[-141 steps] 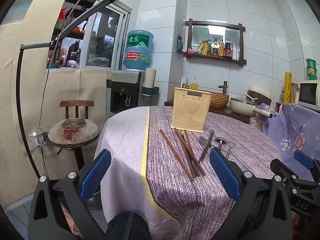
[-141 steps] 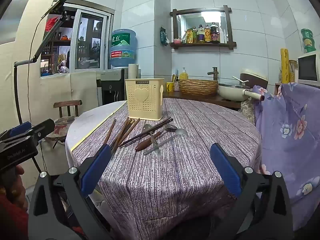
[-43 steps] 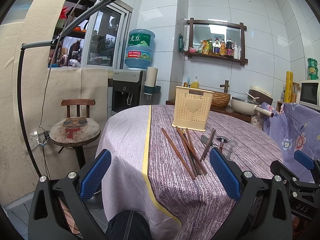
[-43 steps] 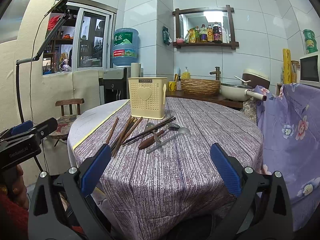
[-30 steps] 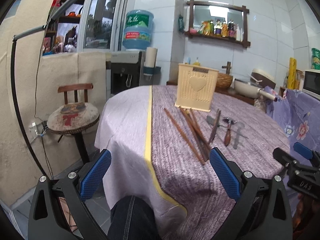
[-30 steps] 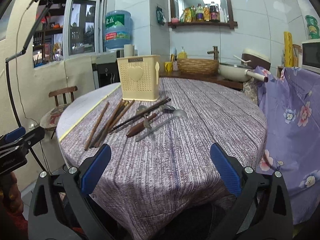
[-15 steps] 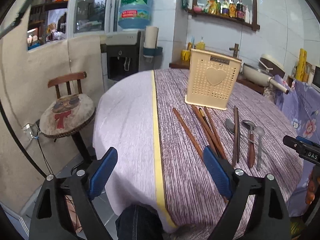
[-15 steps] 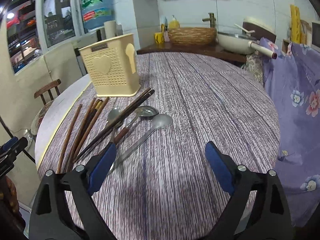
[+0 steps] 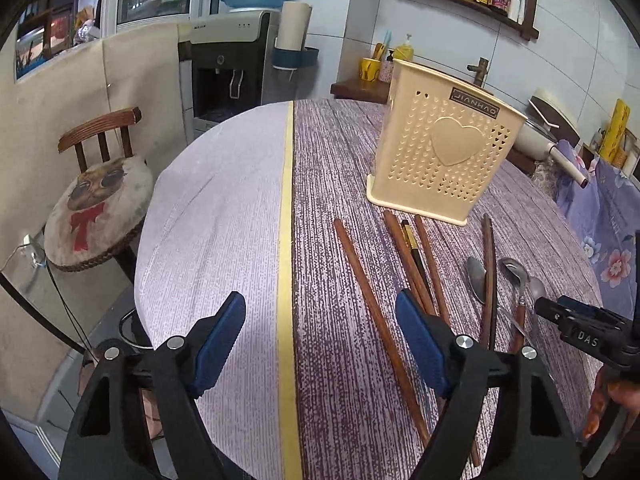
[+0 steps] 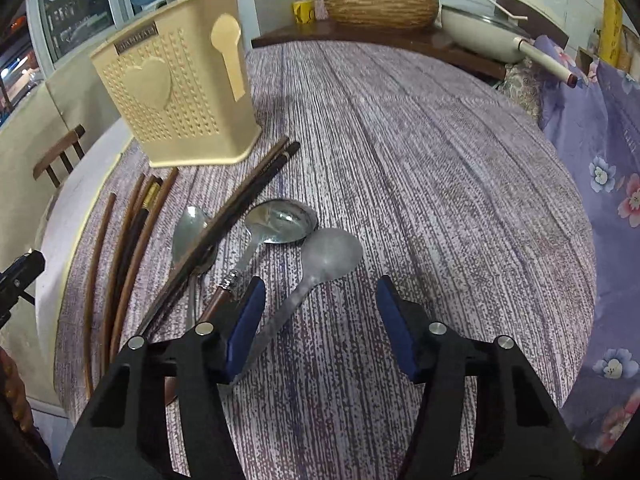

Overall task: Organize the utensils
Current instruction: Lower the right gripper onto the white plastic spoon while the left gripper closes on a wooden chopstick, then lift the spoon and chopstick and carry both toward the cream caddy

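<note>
White tiles cover the kitchen walls, and a round table [image 9: 224, 216] sits in front of us with a purple striped cloth [image 10: 440, 168] on it. We see a cream utensil holder [image 9: 444, 156] with a heart on its side. It stands upright on the cloth, toward the back of the table.

Brown chopsticks [image 9: 372, 304] lie flat on the cloth in front of the holder. One lies apart on the left, and a few lie close together beside it. A dark pair of chopsticks [image 10: 244, 204] lies slanted across a small silver spoon [image 10: 188, 232]. Next to them we see a shiny spoon with a brown handle [image 10: 276, 220] and a dull grey spoon [image 10: 324, 260]. The two spoon bowls sit just beside each other.

Our left gripper [image 9: 320, 344] hangs over the table edge near the yellow stripe. Its jaws have just been closing a little, but they are still apart, and they hold nothing. The lone chopstick lies on the cloth between them, untouched.

Our right gripper [image 10: 320, 320] points down at the spoons. Its jaws have just been closing too. The grey spoon's handle runs between them, close to the left blue pad [image 10: 246, 328]. We see no squeeze on it yet.

A small chair [image 9: 96, 196] with a round cushion stands left of the table.
</note>
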